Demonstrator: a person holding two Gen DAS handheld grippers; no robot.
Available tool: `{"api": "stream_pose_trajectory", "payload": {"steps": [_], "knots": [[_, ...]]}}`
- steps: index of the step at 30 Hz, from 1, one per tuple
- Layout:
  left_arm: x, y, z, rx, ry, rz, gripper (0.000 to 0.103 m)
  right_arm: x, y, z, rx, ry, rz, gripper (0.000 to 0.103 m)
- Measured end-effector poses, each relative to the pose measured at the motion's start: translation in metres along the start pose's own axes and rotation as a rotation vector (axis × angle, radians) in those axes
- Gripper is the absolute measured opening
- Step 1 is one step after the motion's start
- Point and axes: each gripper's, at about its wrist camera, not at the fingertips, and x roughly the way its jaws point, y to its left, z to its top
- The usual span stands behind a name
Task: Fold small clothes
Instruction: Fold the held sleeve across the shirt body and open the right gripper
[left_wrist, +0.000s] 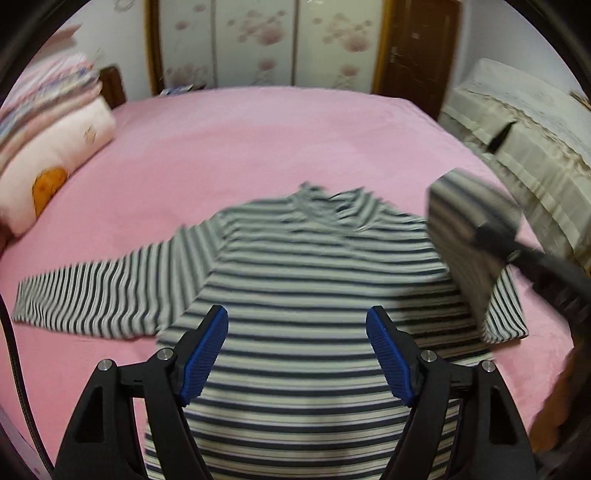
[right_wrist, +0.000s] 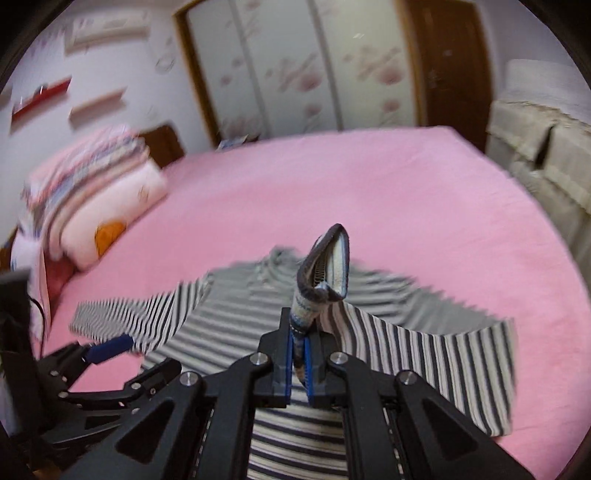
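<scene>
1. The left claw (left_wrist: 297, 354) tilts down over the shirt (left_wrist: 295, 295), its jaws spread wide with nothing between them; the ribbed blue pads (left_wrist: 205, 354) hang above the striped body.
2. The right claw (right_wrist: 300, 354) also tilts down and is clenched on the cuff (right_wrist: 328, 266) of the shirt's right sleeve (right_wrist: 424, 354), lifted off the bed (right_wrist: 369, 192). The cuff stands upright past the pads as a folded loop with a pale inner side.
3. The shirt lies flat on the bed, collar away from the cameras, the left sleeve (left_wrist: 92, 295) stretched sideways. It is soft knit with narrow dark and pale stripes.
4. The bed has a smooth pink sheet. A stack of folded bedding (left_wrist: 48, 122) sits at its left edge.
5. Both views are blurred.
</scene>
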Motion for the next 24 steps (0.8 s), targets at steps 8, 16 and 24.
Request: {"api": "stream_pose_trajectory", "payload": {"steps": [8,16,24], "knots": [[0.051,0.071,-0.027,-0.121,0.102,-0.049,0.076,0.108,0.055,-0.052,-0.007,0.201,-0.019,0.009],[0.068,0.062,-0.035,-0.105,0.134,-0.154,0.076,0.082,0.049,-0.069,-0.012,0.195,0.069,0.043],[0.089,0.041,-0.03,-0.201,0.162,-0.333,0.076,0.013,0.0,-0.093,0.081,0.126,0.045,0.043]]}}
